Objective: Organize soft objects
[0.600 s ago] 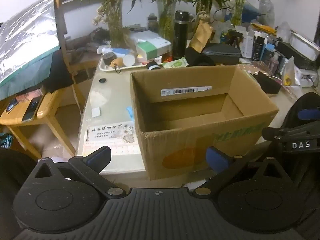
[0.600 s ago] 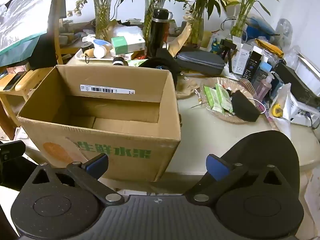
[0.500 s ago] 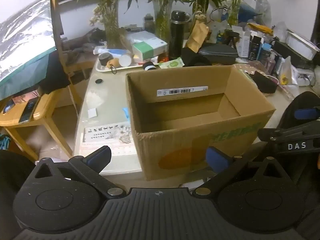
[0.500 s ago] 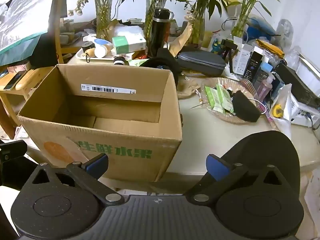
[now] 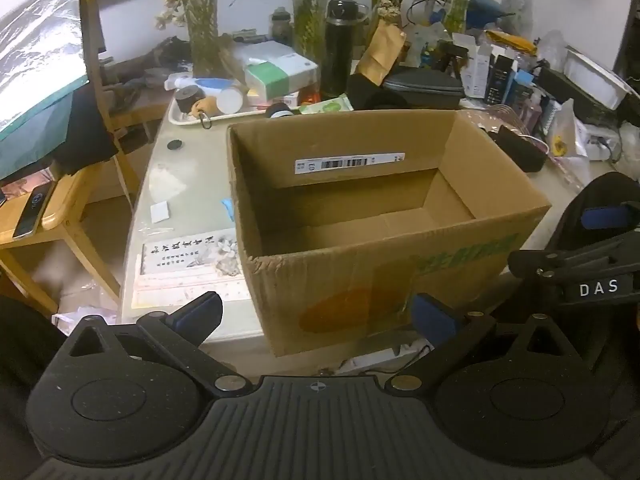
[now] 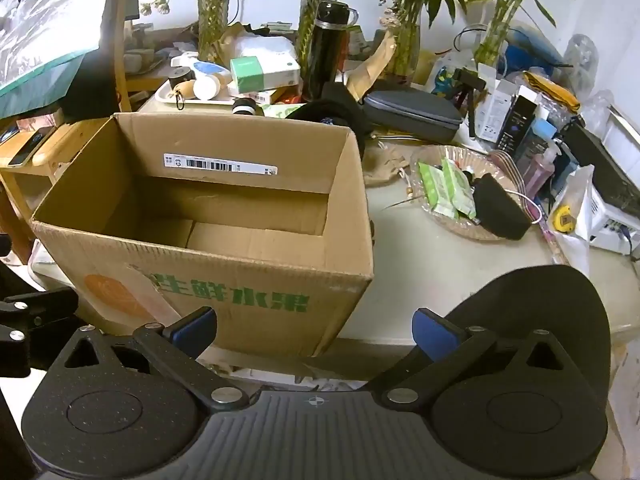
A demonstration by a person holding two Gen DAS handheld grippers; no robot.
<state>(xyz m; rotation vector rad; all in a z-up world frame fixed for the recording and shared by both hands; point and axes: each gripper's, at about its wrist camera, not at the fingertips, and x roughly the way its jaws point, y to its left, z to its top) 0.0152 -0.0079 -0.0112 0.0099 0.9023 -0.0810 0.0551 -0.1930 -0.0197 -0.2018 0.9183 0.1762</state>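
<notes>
**Both grippers spread wide before an empty cardboard box**

An open cardboard box with green printed characters on its near side is seen standing on a pale table, close to the table's front edge. Bare cardboard flaps are shown at its bottom, and a barcode label is stuck on its inner far wall. The left gripper is held in front of the box with its blue-padded fingers spread wide and nothing between them. The right gripper is likewise spread wide and empty, at the box's near right corner. To the right of the box, a black pouch and green packets are seen lying in a shallow clear dish. Behind the box a black flask is standing upright among plant vases.
</notes>
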